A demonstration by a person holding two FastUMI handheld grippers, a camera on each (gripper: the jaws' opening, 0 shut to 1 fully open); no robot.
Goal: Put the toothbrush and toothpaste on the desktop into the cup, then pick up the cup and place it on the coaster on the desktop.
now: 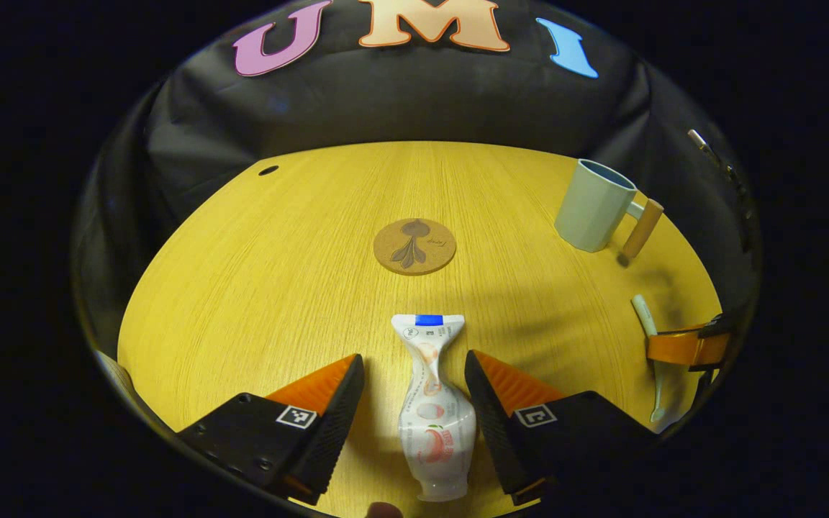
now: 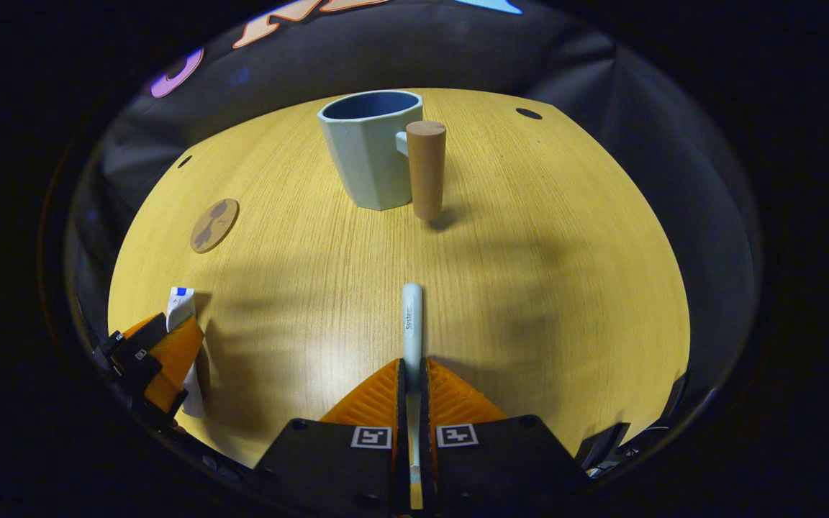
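Left gripper view: left gripper (image 1: 414, 374) spread astride toothpaste (image 1: 432, 410) at desktop (image 1: 242, 288) near edge, ready to close | right gripper (image 2: 412, 378) clamped on toothbrush (image 2: 411, 316) for lifting | cup (image 2: 371, 147) far edge, empty | coaster (image 1: 414, 247) mid-desktop, bare

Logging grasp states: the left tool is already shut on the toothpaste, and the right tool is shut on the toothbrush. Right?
Not the left tool: in the left gripper view its fingers stand open either side of the toothpaste. The right tool is shut on the toothbrush.
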